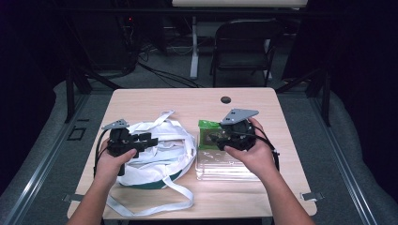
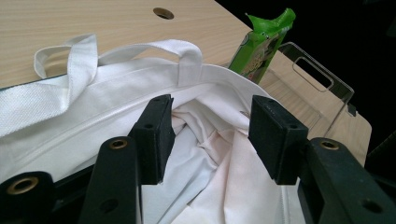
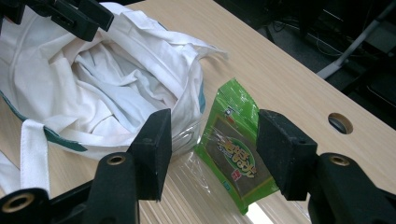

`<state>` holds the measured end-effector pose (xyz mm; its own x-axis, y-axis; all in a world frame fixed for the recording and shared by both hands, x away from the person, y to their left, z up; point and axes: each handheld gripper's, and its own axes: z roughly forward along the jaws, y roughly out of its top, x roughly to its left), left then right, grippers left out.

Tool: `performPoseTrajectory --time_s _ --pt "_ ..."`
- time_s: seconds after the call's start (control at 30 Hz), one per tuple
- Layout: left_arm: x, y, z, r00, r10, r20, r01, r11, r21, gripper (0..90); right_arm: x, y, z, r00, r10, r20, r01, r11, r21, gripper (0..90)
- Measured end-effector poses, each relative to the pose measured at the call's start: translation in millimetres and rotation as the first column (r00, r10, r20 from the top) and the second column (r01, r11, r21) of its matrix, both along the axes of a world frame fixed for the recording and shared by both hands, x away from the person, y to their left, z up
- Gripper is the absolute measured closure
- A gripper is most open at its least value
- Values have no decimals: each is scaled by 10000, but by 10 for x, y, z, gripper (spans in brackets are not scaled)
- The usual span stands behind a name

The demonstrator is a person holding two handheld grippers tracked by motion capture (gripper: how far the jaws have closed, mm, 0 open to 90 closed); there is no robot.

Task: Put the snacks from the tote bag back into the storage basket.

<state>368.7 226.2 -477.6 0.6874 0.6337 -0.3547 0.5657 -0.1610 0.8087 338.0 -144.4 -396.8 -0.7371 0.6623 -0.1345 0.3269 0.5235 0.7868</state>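
Green packet (image 1: 207, 133) partly behind right gripper (image 1: 217, 139)

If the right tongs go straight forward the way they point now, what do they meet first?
Most likely the green snack packet: in the right gripper view it lies directly between the open jaws of the right tongs, resting in the clear plastic tray. The white cloth bag sits off to one side. Depth is unclear.

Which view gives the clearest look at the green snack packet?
The right gripper view: the green snack packet lies face-on, label visible. The left gripper view shows its edge; the high view shows a small green patch.
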Motion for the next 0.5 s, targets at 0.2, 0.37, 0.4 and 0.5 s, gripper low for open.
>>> performPoseTrajectory --time_s 0.2,0.37,0.4,0.5 --pt "0 2 -2 10000 23 7 -23 10000 49 496 -70 -107 -81 9992 -377 103 376 9992 139 466" --pt "0 11 0 10000 55 41 -55 10000 50 495 -159 -220 -129 9978 -652 69 649 9973 332 465" --pt "-1 11 0 10000 62 43 -63 10000 42 495 -183 -248 -144 9975 -698 70 695 9966 438 465" --pt "-2 12 1 10000 74 40 -74 10000 51 495 -238 -315 -171 9966 -827 39 823 9949 580 465"
